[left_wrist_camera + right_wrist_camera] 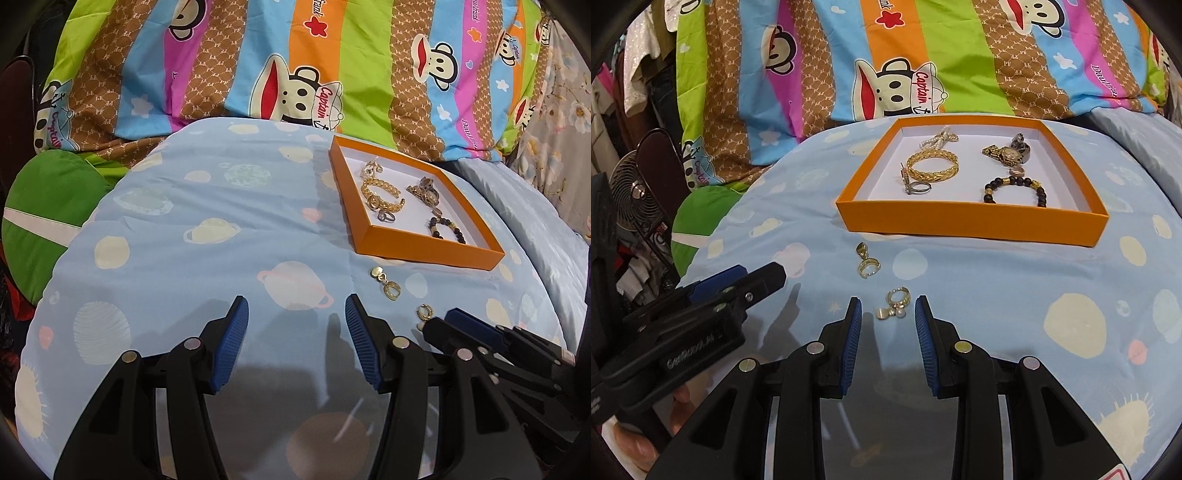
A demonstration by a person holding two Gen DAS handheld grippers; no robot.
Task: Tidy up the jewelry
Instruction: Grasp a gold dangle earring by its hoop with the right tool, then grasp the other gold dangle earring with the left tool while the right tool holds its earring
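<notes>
An orange tray [975, 223] [424, 249] lies on the blue planet-print bedding and holds a gold bangle [932, 165], a ring [918, 188], a pearl piece [942, 138], a watch [1008, 153] and a dark bead bracelet [1015, 190]. Two gold earrings lie on the cloth in front of the tray: one [867, 262] [386, 284] nearer it, one with pearls [895, 303] [423, 314] between my right gripper's fingertips. My right gripper [888, 314] is open around that earring, not touching it. My left gripper [297, 314] is open and empty over bare cloth to the left.
A colourful monkey-print quilt [295, 55] is bunched behind the tray. A green cushion [48, 206] lies at the left. A small fan [635, 192] and hanging clothes stand at the far left of the right wrist view.
</notes>
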